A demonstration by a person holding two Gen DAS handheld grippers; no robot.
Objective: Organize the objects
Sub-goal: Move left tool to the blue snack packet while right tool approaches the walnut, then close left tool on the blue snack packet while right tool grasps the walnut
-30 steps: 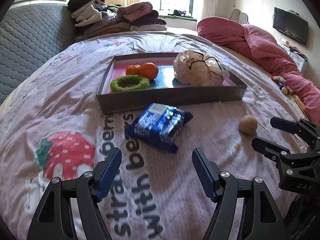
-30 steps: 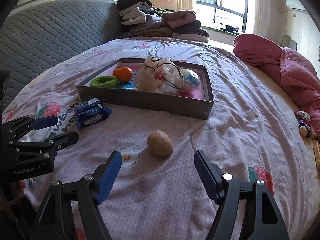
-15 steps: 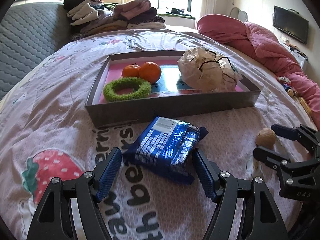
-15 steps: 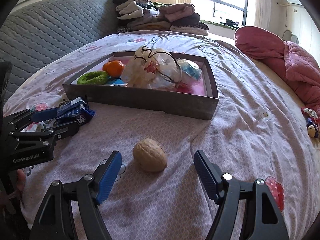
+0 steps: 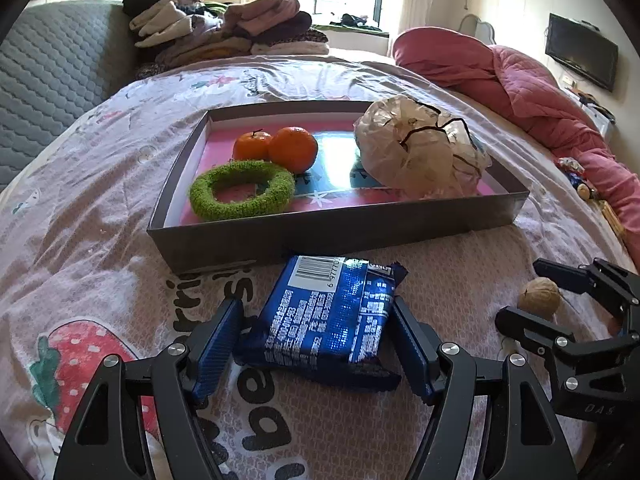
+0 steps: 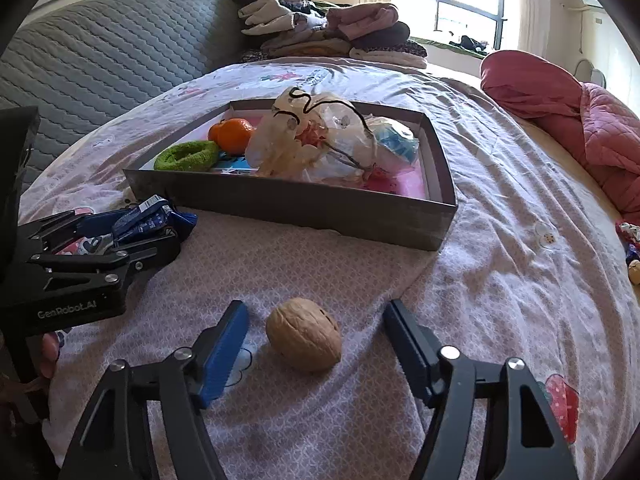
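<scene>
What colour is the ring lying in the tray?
Green, fuzzy ring; clearest in the left wrist view.

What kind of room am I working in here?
Most likely a bedroom. The work surface is a bed with a printed sheet, a pink quilt bunched at one side, folded clothes stacked at the far end, and a wall-mounted TV.

Blue snack packet (image 5: 332,316) lies between the left gripper's (image 5: 318,344) fingers (untouched).
</scene>
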